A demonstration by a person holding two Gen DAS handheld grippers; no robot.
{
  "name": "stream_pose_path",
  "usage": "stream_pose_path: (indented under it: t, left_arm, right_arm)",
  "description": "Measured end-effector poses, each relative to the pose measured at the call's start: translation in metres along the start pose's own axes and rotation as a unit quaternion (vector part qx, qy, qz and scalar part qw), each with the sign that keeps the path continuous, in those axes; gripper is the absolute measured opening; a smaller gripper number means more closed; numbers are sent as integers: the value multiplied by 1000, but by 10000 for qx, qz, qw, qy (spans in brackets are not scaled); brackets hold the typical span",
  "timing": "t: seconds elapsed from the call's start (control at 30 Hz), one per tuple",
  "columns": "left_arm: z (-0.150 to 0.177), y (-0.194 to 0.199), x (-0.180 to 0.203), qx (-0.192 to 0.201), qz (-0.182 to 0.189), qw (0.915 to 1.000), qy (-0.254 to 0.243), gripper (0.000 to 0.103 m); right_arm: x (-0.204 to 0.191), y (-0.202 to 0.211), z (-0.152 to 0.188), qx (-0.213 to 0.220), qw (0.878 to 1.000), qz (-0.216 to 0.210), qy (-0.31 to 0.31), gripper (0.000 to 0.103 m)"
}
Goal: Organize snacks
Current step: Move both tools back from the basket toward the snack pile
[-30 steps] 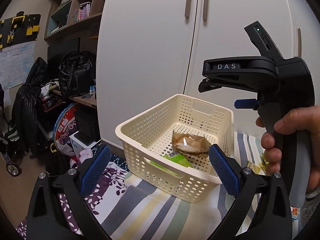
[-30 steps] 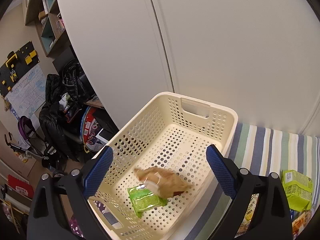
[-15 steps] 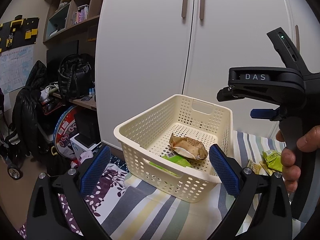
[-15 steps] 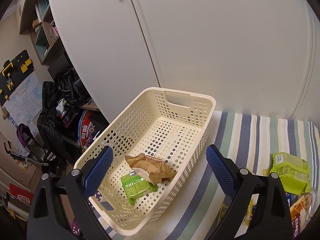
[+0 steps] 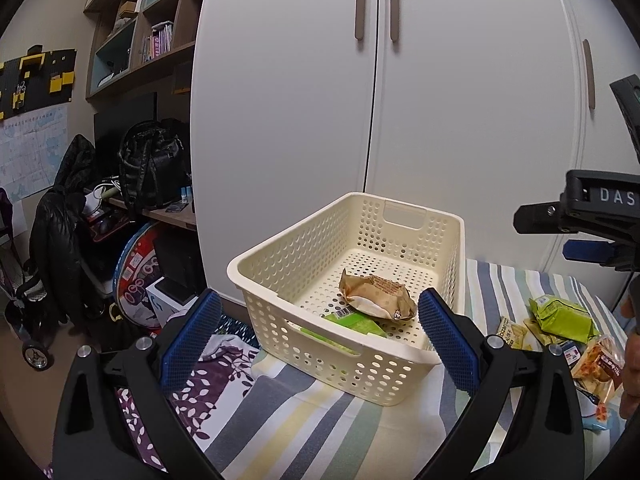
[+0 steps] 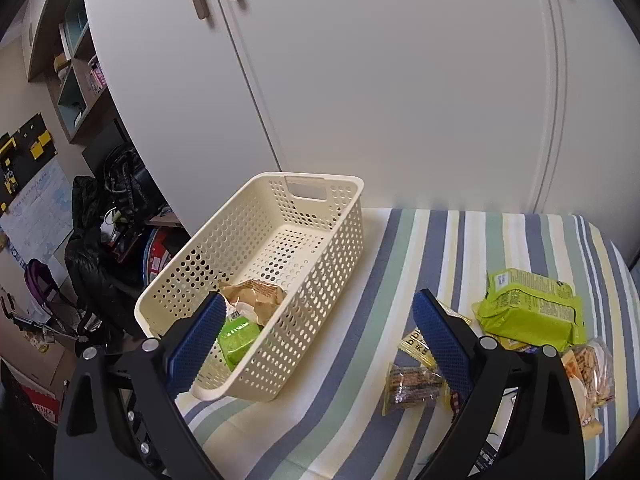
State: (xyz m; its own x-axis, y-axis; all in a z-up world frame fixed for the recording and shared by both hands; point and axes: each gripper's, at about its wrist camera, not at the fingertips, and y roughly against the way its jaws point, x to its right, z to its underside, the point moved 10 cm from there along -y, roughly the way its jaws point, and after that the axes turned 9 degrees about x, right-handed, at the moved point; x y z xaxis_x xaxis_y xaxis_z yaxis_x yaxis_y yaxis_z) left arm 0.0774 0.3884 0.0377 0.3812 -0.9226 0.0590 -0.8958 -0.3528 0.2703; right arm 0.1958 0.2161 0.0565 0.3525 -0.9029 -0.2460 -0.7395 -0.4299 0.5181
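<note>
Right wrist: perforated cream plastic basket

The perforated basket is cream. The cloth has blue, green and yellow stripes. The packet looks lime green.

Perforated matt plastic basket; striped cloth cover; glossy foil wrappers.

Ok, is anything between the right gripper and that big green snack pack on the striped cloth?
Nothing visible blocks it. The right gripper is open and empty, and the green snack pack lies uncovered on the striped cloth, just beyond its right finger. Smaller packets lie nearer but not on top of it.
</note>
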Motion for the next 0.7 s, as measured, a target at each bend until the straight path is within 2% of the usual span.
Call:
stream_pose_path:
  t: [0.13,0.27,0.43,0.7]
  left_arm:
    - [1,0,8,-79,148,9998,-104,100]
    - [8,-3,21,-404,434,9982,-126,100]
    - [4,8,42,-408,620,9966,-363,100]
    - [-1,31,87,-524,1174,9898,-617,100]
  right_arm:
    - [21,14,13,-27,9999,109,-116,94]
    - [51,27,29,-130,9991,283,-286,94]
    - [93,46,43,-114,9962,516,-697,94]
    - [152,80,65,-18,9902,912,-1059,94]
